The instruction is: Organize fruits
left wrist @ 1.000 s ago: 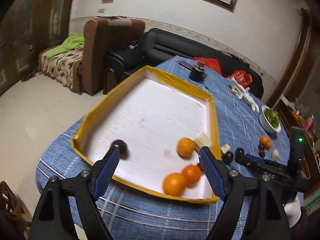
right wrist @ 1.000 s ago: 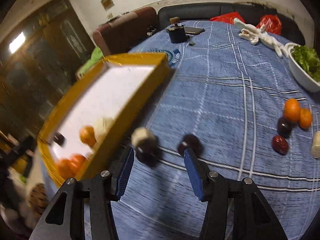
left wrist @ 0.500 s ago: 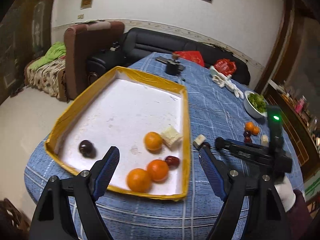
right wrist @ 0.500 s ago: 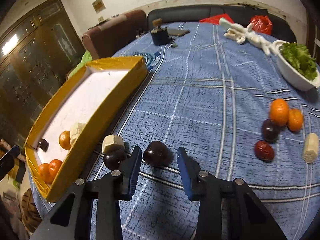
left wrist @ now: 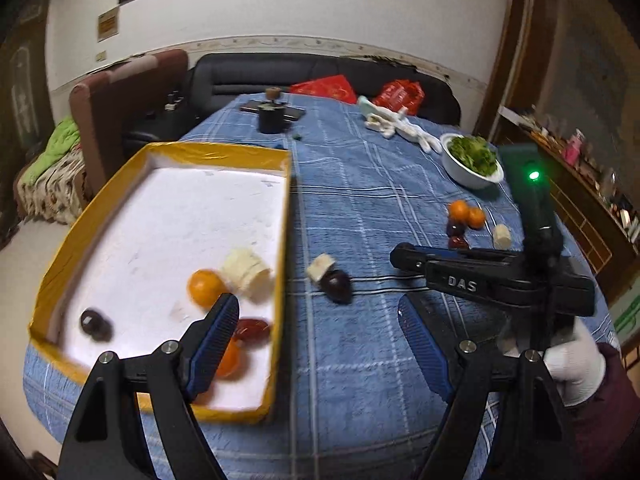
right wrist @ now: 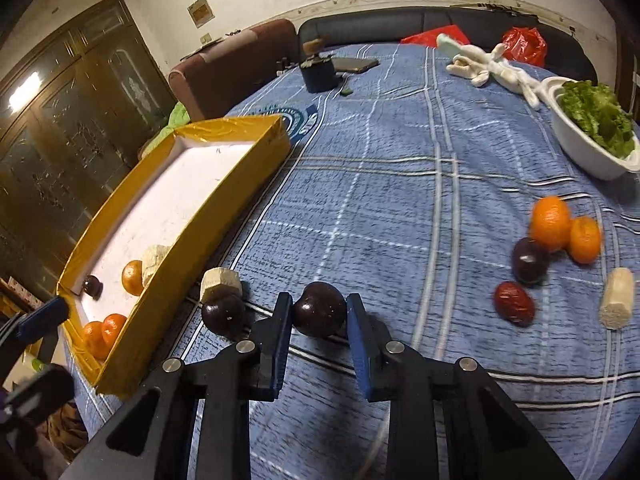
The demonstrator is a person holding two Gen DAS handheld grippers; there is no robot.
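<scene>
My right gripper (right wrist: 318, 312) is shut on a dark plum (right wrist: 319, 314) on the blue cloth, with both pads against its sides. A second dark plum (right wrist: 223, 314) and a pale chunk (right wrist: 220, 280) lie just left of it, beside the yellow tray (right wrist: 224, 196). My left gripper (left wrist: 316, 320) is open and empty above the tray's right wall (left wrist: 280, 280). The tray holds oranges (left wrist: 206, 286), a pale chunk (left wrist: 246, 270), a red date (left wrist: 252, 330) and a dark plum (left wrist: 94, 322). The right gripper (left wrist: 404, 256) shows in the left wrist view.
At the right lie two oranges (right wrist: 550, 224), a dark plum (right wrist: 530, 260), a red date (right wrist: 514, 303) and a pale chunk (right wrist: 616, 298). A white bowl of greens (right wrist: 592, 136), a white toy (right wrist: 492, 68), a black cup (right wrist: 318, 74) and a phone stand farther back.
My right gripper has closed its fingers onto the dark plum. My left gripper has swung right, from over the tray toward the tray's right wall and the cloth.
</scene>
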